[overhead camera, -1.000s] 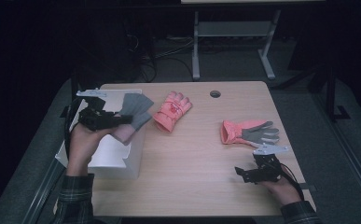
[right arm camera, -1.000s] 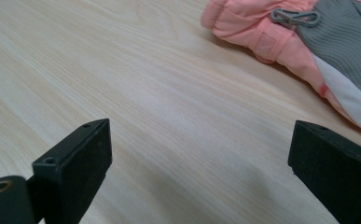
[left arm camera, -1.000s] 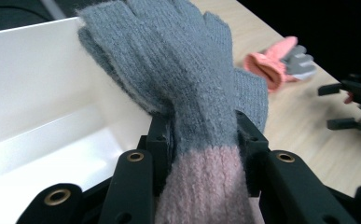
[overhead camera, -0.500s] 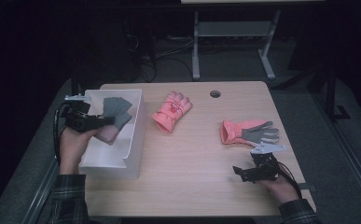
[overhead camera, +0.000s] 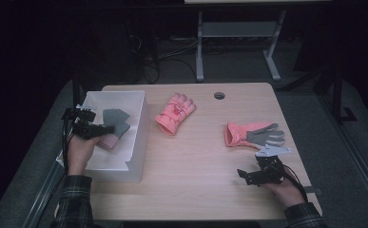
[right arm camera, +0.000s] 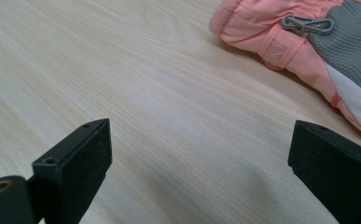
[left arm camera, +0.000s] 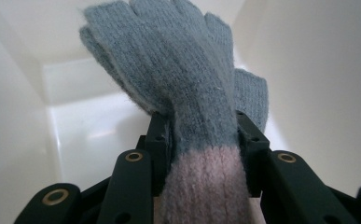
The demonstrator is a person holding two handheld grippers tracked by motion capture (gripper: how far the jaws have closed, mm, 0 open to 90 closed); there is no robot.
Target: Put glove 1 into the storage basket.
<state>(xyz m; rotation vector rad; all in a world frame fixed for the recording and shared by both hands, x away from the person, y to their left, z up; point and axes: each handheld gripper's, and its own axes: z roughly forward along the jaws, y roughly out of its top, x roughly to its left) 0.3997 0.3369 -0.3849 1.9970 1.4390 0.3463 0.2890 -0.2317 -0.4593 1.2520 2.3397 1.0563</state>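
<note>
Left gripper (overhead camera: 106, 128) over the white bin (overhead camera: 139, 137) at the table's left edge, jaws clamped on a knitted glove (overhead camera: 115, 122), grey in the hand and fingers, pink at the cuff. In the left gripper view the two black jaws pinch the knitted glove (left arm camera: 201, 135) from both sides just where grey meets pink, wool bulging between the pads; its fingers point up and away from the camera, with the bin's white walls (left arm camera: 318, 93) and floor close around and beneath it. From the high view the glove sits inside the bin's outline, near the middle; whether it touches the floor of the bin cannot be told. Right gripper (overhead camera: 242, 174) rests low on the wooden table (overhead camera: 205, 161) at the near right, jaws spread wide with nothing between them; bare wood grain shows in the gap in the right gripper view. Just beyond it lies a pink and grey ski glove (overhead camera: 253, 134), palm up, cuff toward table centre. A second pink ski glove (overhead camera: 174, 113) lies near the bin's right wall, apart from it
</note>
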